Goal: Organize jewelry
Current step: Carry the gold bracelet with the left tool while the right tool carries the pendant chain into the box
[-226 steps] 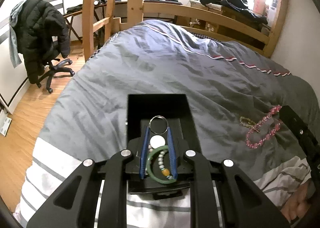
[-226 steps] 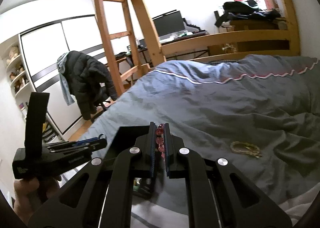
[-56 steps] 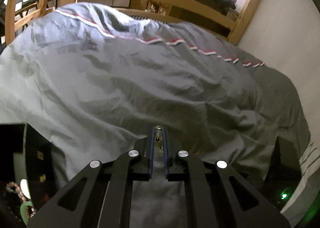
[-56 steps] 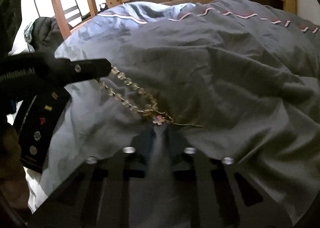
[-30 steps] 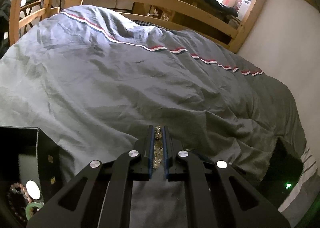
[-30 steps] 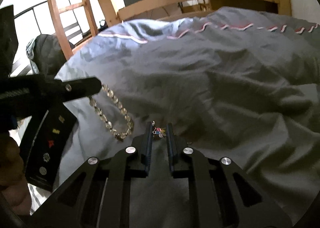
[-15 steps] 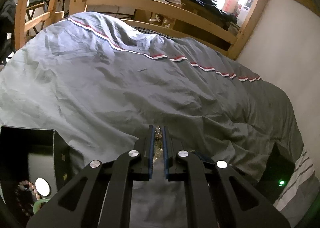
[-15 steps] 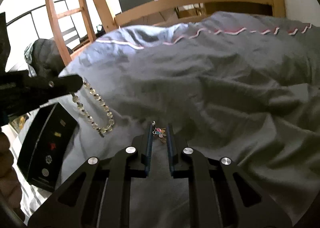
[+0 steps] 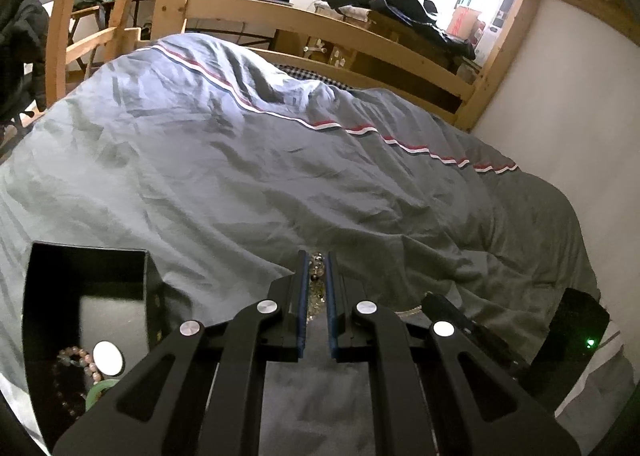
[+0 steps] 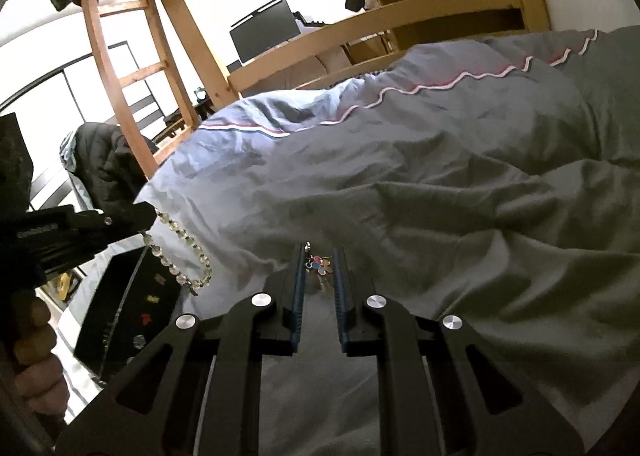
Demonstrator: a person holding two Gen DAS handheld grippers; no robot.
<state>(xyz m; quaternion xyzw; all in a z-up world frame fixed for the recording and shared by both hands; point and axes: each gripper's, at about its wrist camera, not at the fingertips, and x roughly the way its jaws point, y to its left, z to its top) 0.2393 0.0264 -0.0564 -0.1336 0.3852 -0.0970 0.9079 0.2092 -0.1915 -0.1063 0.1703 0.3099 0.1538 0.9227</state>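
Observation:
My left gripper (image 9: 317, 256) is shut on a pale crystal bead bracelet (image 9: 317, 260), held above the grey duvet. In the right wrist view the left gripper (image 10: 136, 215) shows at the left with the bracelet (image 10: 180, 256) hanging from its tips over the black jewelry box (image 10: 124, 312). My right gripper (image 10: 319, 252) is shut on a small flower-charm chain (image 10: 318, 264), also lifted off the bed. The open black box (image 9: 86, 316) sits at lower left in the left wrist view and holds a pink bead bracelet (image 9: 80, 356), a green bangle (image 9: 100, 390) and a white disc (image 9: 107, 357).
The rumpled grey duvet (image 9: 280, 159) covers the bed. A wooden bed rail (image 9: 320, 27) and ladder (image 10: 120, 67) stand beyond it. A white wall (image 9: 568, 103) runs along the right. A black jacket on a chair (image 10: 104, 163) stands left of the bed.
Both grippers have risen and swung left, toward the box. The bracelet now hangs over the box's edge. The box shows more fully in the left wrist view.

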